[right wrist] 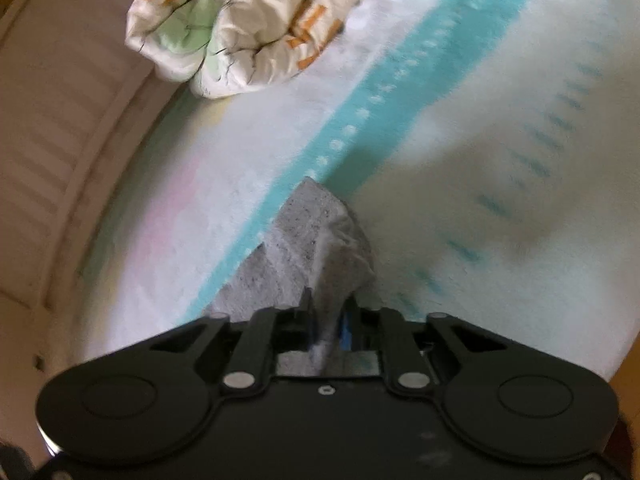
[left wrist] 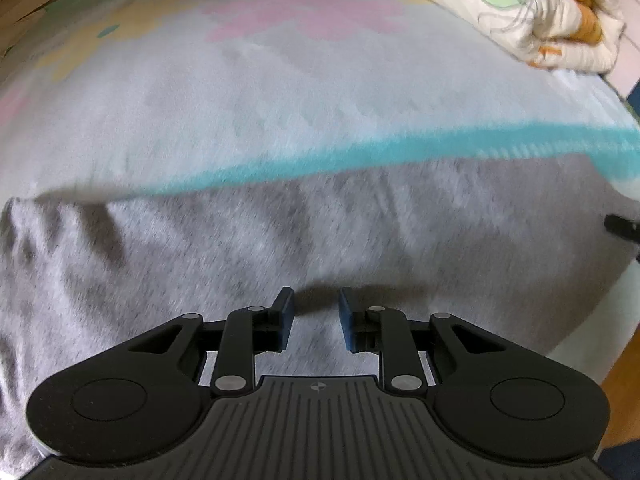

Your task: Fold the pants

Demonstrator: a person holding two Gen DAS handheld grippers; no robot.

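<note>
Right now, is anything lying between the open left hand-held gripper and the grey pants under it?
Nothing visible. The left hand-held gripper is open directly over bare grey pants; the folded quilt lies well beyond, on the bedsheet.

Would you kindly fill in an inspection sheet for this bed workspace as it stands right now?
Surface: bed sheet, pale with a teal stripe and pink patches.
Job's things: grey pants spread on the sheet; one bunched part lifted in the right wrist view.
Clutter: folded floral quilt at the far edge.
Grippers: left gripper open above the pants, holding nothing; right gripper shut on the pants fabric.
Cables: nothing seen.
Surroundings: white panelled wall beside the bed; wooden floor.
</note>
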